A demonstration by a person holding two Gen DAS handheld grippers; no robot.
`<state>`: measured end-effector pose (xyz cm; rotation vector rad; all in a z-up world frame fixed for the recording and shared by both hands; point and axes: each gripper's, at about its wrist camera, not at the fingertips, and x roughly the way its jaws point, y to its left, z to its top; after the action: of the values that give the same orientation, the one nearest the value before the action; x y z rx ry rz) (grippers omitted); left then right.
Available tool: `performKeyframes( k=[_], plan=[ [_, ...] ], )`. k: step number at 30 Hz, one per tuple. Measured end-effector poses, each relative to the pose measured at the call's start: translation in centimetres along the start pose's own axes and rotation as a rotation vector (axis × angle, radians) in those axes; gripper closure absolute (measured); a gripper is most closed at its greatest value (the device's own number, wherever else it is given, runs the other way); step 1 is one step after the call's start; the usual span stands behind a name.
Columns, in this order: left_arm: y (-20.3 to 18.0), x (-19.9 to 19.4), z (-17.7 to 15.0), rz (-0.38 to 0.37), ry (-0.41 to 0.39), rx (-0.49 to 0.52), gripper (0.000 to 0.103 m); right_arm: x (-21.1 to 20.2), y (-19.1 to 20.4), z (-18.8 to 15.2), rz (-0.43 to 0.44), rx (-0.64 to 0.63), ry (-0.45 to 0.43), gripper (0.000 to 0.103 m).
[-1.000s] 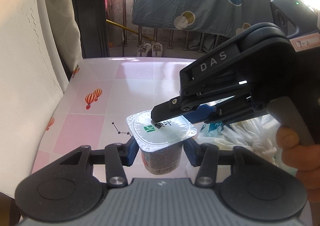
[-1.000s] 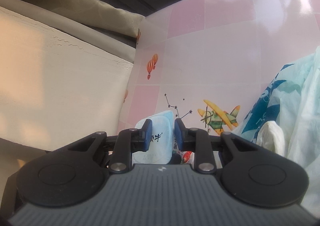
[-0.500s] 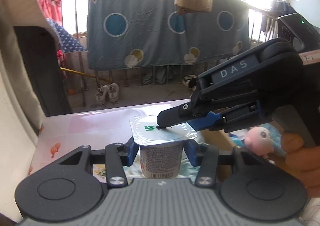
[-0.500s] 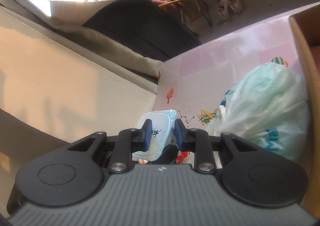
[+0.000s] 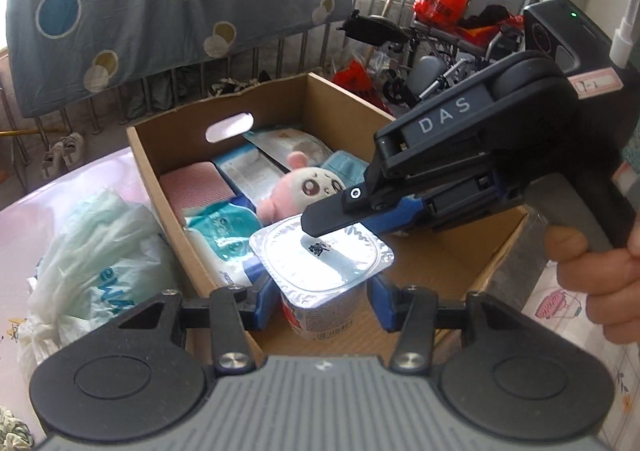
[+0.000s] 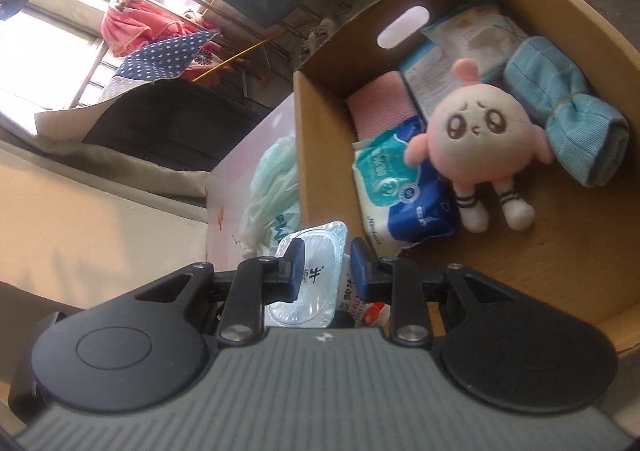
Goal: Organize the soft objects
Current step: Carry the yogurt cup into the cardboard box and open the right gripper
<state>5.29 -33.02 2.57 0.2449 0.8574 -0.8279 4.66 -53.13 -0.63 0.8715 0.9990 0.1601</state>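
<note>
Left wrist view: my left gripper (image 5: 320, 299) has its jaws clamped on the small foil-lidded plastic yogurt cup (image 5: 322, 263), hanging over the open brown cardboard box (image 5: 148, 179). The right gripper (image 5: 316, 221) pinches the crinkly lid's edge. I'd say we're mid-drop-off; next it needs lowering onto bare cardboard.

Right wrist view: jaws straddle the shiny lid (image 6: 316, 271), touching it. A round pink plush doll (image 6: 476, 135) lies below, so I'd steer clear.
</note>
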Motion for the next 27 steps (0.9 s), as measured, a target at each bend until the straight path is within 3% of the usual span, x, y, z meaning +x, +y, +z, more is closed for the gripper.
performKeyframes(
  k=[7, 12, 23, 25, 27],
  plan=[
    [0.1, 3.5, -1.5, 0.017, 0.114, 0.026, 0.054, 3.5, -4.3, 0.3, 0.002, 0.088, 0.087, 0.077],
    [0.0, 3.1, -1.6, 0.016, 0.099, 0.057, 0.053, 5.0, -6.5, 0.5, -0.032, 0.130, 0.137, 0.074],
    [1.1, 0.0, -1.2, 0.029, 0.053, 0.027, 0.050, 5.4, -6.5, 1.3, -0.083, 0.139, 0.045, 0.074],
    [1.3, -0.5, -1.2, 0.049, 0.047, 0.027, 0.040, 5.9, -6.4, 1.2, -0.073, 0.136, 0.047, 0.074],
    [1.7, -1.1, -1.4, 0.079, 0.040, 0.031, 0.038, 6.6, -6.3, 0.9, -0.066, 0.139, 0.064, 0.076]
  ],
)
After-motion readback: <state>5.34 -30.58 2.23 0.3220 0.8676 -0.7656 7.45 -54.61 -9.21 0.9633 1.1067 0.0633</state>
